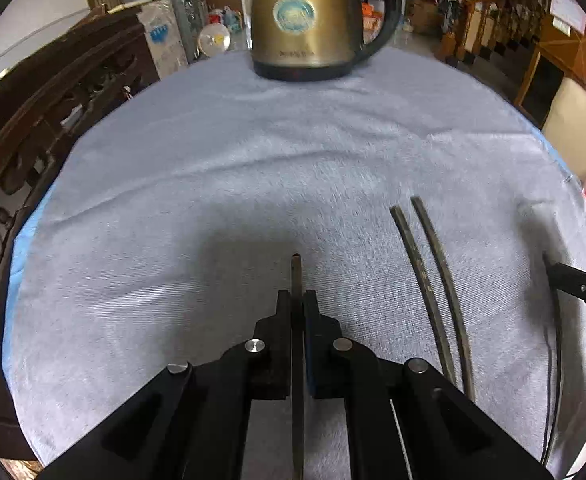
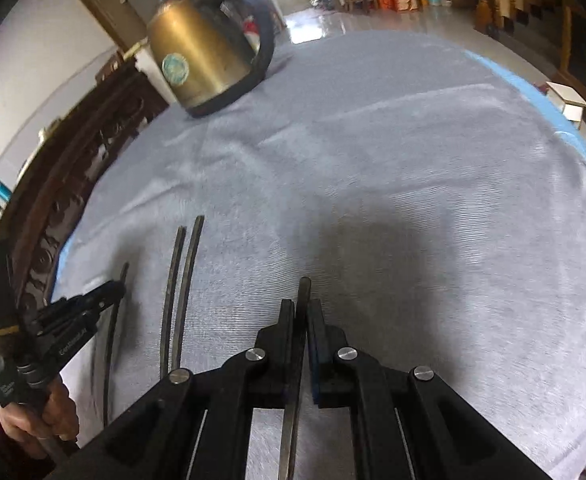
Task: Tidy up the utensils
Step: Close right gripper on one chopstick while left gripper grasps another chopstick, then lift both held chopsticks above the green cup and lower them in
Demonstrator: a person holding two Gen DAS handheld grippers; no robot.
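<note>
My left gripper [image 1: 297, 300] is shut on a dark chopstick [image 1: 296, 276] whose tip pokes out past the fingers, just above the grey cloth. My right gripper [image 2: 301, 310] is shut on another dark chopstick [image 2: 304, 290] in the same way. Two more dark chopsticks [image 1: 433, 280] lie side by side on the cloth between the grippers; they also show in the right wrist view [image 2: 181, 288]. The left gripper [image 2: 109, 290] with its chopstick shows at the left of the right wrist view. The right gripper [image 1: 573, 284] shows at the right edge of the left wrist view.
A brass electric kettle [image 1: 305, 20] with a black handle stands at the far edge of the grey cloth-covered table [image 1: 253, 152]; it shows at the far left in the right wrist view [image 2: 201, 60]. A dark carved wooden piece [image 1: 33, 128] runs along the table's left side.
</note>
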